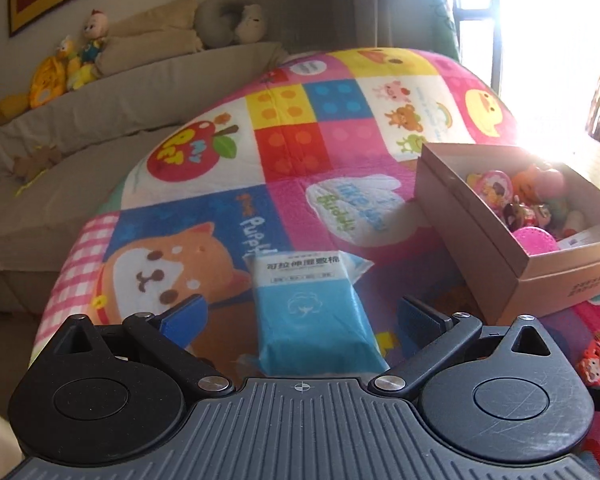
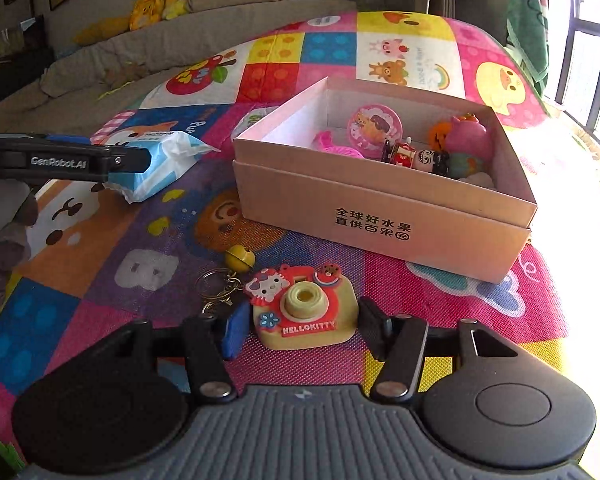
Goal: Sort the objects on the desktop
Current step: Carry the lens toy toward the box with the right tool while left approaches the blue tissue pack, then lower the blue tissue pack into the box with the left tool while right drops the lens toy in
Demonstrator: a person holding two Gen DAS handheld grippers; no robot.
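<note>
Currently: right tool (image 2: 300,326) straddles camera keychain (image 2: 305,309) on worktop, pads flanking, contact unclear; box (image 2: 384,216) at 1 o'clock. Left tool (image 1: 300,312) apart, tissue pack (image 1: 310,304) between fingers, long axis 12–6.

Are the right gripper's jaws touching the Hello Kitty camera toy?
Cannot tell. In the right wrist view the right gripper brackets the camera toy closely, but neither contact nor a gap shows plainly.
</note>
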